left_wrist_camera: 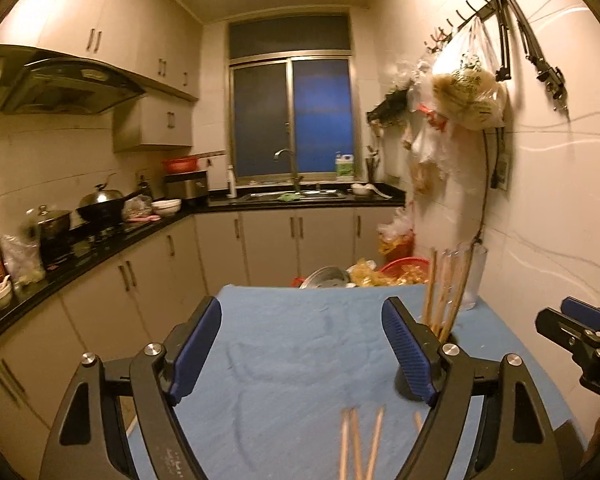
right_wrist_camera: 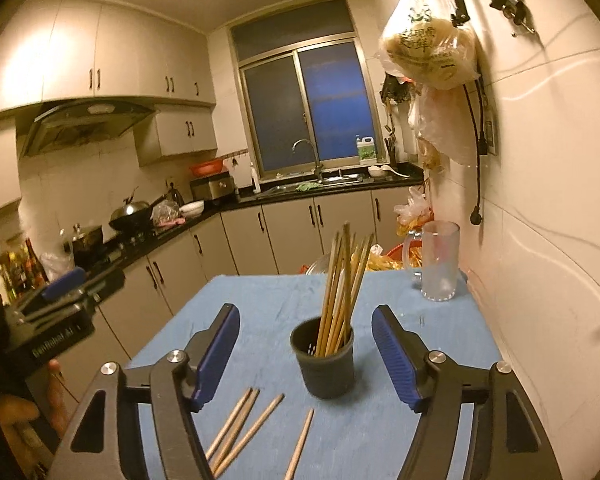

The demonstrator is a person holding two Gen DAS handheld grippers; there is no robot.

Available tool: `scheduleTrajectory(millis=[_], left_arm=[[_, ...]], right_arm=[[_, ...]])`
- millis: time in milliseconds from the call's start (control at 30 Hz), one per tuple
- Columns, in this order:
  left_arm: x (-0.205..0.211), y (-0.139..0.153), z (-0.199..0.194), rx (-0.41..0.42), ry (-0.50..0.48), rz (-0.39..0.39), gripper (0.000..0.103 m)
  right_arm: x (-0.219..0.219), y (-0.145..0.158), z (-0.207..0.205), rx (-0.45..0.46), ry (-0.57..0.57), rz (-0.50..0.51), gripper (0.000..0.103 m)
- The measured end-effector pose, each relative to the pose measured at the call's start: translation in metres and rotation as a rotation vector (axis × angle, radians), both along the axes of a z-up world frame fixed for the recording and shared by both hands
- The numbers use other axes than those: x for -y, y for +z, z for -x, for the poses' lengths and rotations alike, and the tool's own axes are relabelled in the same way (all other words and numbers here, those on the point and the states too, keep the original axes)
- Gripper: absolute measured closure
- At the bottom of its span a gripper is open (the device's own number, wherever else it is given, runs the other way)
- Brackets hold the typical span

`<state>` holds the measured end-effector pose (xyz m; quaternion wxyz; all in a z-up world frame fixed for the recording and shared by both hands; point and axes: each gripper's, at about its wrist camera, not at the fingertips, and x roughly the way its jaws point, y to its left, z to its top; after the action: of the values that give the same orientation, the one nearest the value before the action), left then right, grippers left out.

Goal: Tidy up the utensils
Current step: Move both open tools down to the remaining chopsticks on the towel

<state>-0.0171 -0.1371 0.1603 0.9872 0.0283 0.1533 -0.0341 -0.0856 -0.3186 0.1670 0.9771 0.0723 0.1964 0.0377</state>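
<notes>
A dark cup (right_wrist_camera: 327, 364) stands on the blue cloth and holds several wooden chopsticks (right_wrist_camera: 340, 280) upright. Several loose chopsticks (right_wrist_camera: 244, 428) lie on the cloth in front of it. My right gripper (right_wrist_camera: 306, 354) is open and empty, its jaws wide either side of the cup and a little short of it. My left gripper (left_wrist_camera: 302, 350) is open and empty above the cloth. In the left wrist view the cup is mostly hidden behind the right finger; its chopsticks (left_wrist_camera: 444, 292) rise above it, and loose chopsticks (left_wrist_camera: 360, 444) lie near the bottom edge.
A clear glass mug (right_wrist_camera: 440, 260) stands at the table's far right by the tiled wall. Bags hang from wall hooks (right_wrist_camera: 428, 44) above it. The blue-covered table (right_wrist_camera: 268, 292) drops off at the left towards kitchen cabinets. Bowls and bags sit beyond its far edge (left_wrist_camera: 364, 274).
</notes>
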Motion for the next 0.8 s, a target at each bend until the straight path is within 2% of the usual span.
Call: scheduleTrajectory(millis=[300, 600, 800], left_arm=[[-0.020, -0.049, 0.007, -0.090, 0.064, -0.045, 0.019], [-0.029, -0.088, -0.007, -0.178, 0.081, -0.074, 0.019], [-0.030, -0.115, -0.039, -0.325, 0.043, -0.065, 0.019]], right_arm=[[-0.025, -0.045, 0.013, -0.102, 0.038, 0.063, 0.031], [-0.020, -0.083, -0.009, -0.223, 0.036, 0.069, 0.031], [-0.013, -0.112, -0.035, -0.339, 0.040, 0.049, 0.032]])
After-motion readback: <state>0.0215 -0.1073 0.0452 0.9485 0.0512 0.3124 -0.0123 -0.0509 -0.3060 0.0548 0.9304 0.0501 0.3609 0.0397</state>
